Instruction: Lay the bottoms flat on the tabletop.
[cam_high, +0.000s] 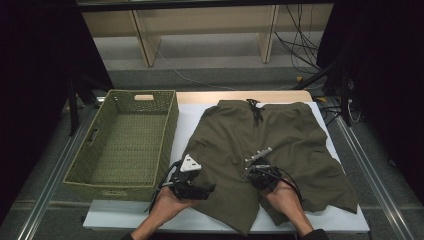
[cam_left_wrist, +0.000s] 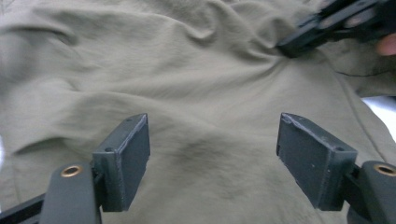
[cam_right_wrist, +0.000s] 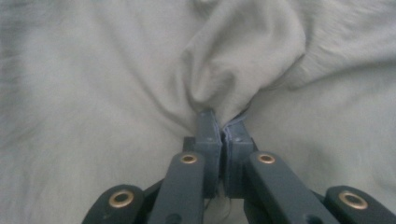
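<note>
A pair of olive-green shorts (cam_high: 280, 135) lies flat on a white board (cam_high: 187, 117), waistband and drawstring at the far side. My left gripper (cam_high: 202, 189) rests at the shorts' near left leg, and its jaws stand wide open over the wrinkled cloth (cam_left_wrist: 187, 84) with nothing between them (cam_left_wrist: 212, 144). My right gripper (cam_high: 252, 172) sits near the crotch in the middle of the shorts. Its jaws are shut on a pinched-up fold of the fabric (cam_right_wrist: 243, 65), which bunches just past the fingertips (cam_right_wrist: 223, 126). The right gripper's black tip (cam_left_wrist: 299, 39) also appears at the top right of the left gripper view.
A green woven basket (cam_high: 170, 125) with nothing inside stands left of the board, touching its edge. A wooden table edge (cam_high: 240, 96) lies behind the shorts. Cables and a dark stand (cam_high: 325, 75) are at the back right. White board shows around the shorts' hems (cam_high: 320, 220).
</note>
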